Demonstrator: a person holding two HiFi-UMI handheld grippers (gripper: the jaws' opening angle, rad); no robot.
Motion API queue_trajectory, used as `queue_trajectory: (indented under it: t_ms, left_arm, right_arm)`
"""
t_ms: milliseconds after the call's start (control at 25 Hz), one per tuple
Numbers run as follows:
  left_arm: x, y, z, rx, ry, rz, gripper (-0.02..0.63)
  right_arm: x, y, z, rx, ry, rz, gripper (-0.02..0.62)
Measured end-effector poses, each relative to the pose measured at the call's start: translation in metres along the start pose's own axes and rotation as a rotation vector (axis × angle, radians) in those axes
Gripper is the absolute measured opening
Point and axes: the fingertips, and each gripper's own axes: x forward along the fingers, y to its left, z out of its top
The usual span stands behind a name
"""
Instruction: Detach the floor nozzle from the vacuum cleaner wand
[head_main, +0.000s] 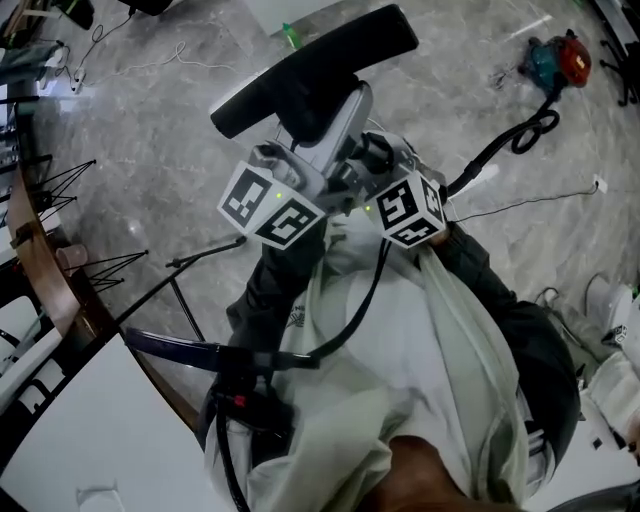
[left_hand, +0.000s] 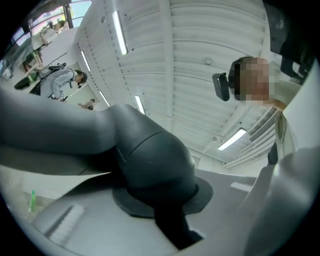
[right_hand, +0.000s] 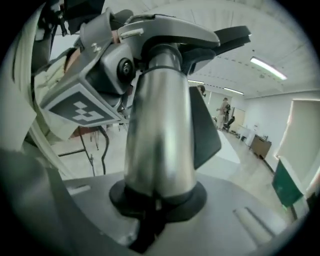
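Observation:
The black floor nozzle (head_main: 310, 70) is raised off the floor at the top of the head view, its grey neck running down toward me. My left gripper (head_main: 315, 160) is shut on that dark grey nozzle neck (left_hand: 150, 160), which fills the space between its jaws in the left gripper view. Close beside it, my right gripper (head_main: 368, 165) is shut on the shiny metal wand (right_hand: 160, 135). In the right gripper view the wand rises into the nozzle's grey joint (right_hand: 165, 27), and the left gripper's marker cube (right_hand: 82, 107) shows just to the left.
A black hose (head_main: 505, 140) trails over the grey stone floor to a red and teal vacuum body (head_main: 560, 60) at the top right. A white table (head_main: 70, 430) lies at the lower left, with thin black stand legs (head_main: 60, 180) beside it. My pale coat fills the bottom.

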Motion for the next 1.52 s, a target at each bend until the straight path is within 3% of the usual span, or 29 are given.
queue_trajectory:
  t_ms: [120,280,360,440,520,600,680,840,880,960,1040,1160,1240,1360,1440,1520]
  left_arm:
    - [-0.003,-0.024,0.006,0.053,-0.028,-0.168,0.069]
    - [-0.014,-0.068,0.009,0.092,-0.071,-0.483,0.071]
    - [-0.019,-0.078,0.007,0.08,-0.077,-0.571,0.071]
    - [-0.017,-0.08,0.004,0.067,-0.072,-0.592,0.071]
    - [-0.009,-0.071,-0.002,0.049,-0.056,-0.545,0.071]
    - [0.001,-0.057,-0.007,0.025,-0.036,-0.454,0.072]
    - [0.008,-0.042,-0.009,0.001,-0.017,-0.345,0.071]
    - [0.017,-0.014,-0.016,-0.019,0.011,-0.087,0.069]
    - [0.019,-0.007,-0.019,-0.02,0.014,-0.032,0.069]
    - [0.02,0.001,-0.021,-0.021,0.019,0.032,0.069]
    - [0.019,0.001,-0.021,-0.016,0.019,0.014,0.069]
    - [0.018,-0.023,-0.017,0.022,-0.005,-0.149,0.069]
    - [0.015,-0.046,-0.013,0.057,-0.034,-0.313,0.069]
    - [0.003,-0.077,-0.01,0.082,-0.062,-0.546,0.069]
    - [0.002,-0.081,-0.011,0.081,-0.065,-0.583,0.069]
    - [0.011,-0.072,-0.011,0.068,-0.065,-0.534,0.069]
  right_arm:
    - [-0.005,0.013,0.008,-0.039,-0.061,0.162,0.04]
    - [-0.028,0.036,0.01,-0.091,-0.113,0.469,0.038]
    - [-0.04,0.047,0.009,-0.087,-0.11,0.621,0.04]
    - [-0.046,0.053,0.005,-0.066,-0.106,0.711,0.04]
    - [-0.043,0.05,0.0,-0.036,-0.104,0.716,0.038]
    - [-0.035,0.042,-0.003,0.002,-0.088,0.637,0.038]
    - [-0.026,0.031,-0.005,0.033,-0.061,0.495,0.038]
    - [-0.012,-0.003,-0.015,0.04,-0.002,0.111,0.038]
    - [-0.01,-0.011,-0.019,0.038,0.012,0.042,0.038]
    - [-0.007,-0.017,-0.022,0.034,0.024,-0.011,0.038]
    - [-0.005,-0.013,-0.021,0.022,0.017,0.027,0.038]
    - [-0.012,-0.003,-0.017,-0.01,-0.028,0.169,0.04]
    - [-0.021,0.007,-0.013,-0.041,-0.077,0.316,0.04]
    - [-0.043,0.027,-0.008,-0.088,-0.12,0.611,0.04]
    - [-0.051,0.032,-0.009,-0.088,-0.112,0.737,0.04]
    - [-0.048,0.03,-0.011,-0.062,-0.105,0.75,0.038]
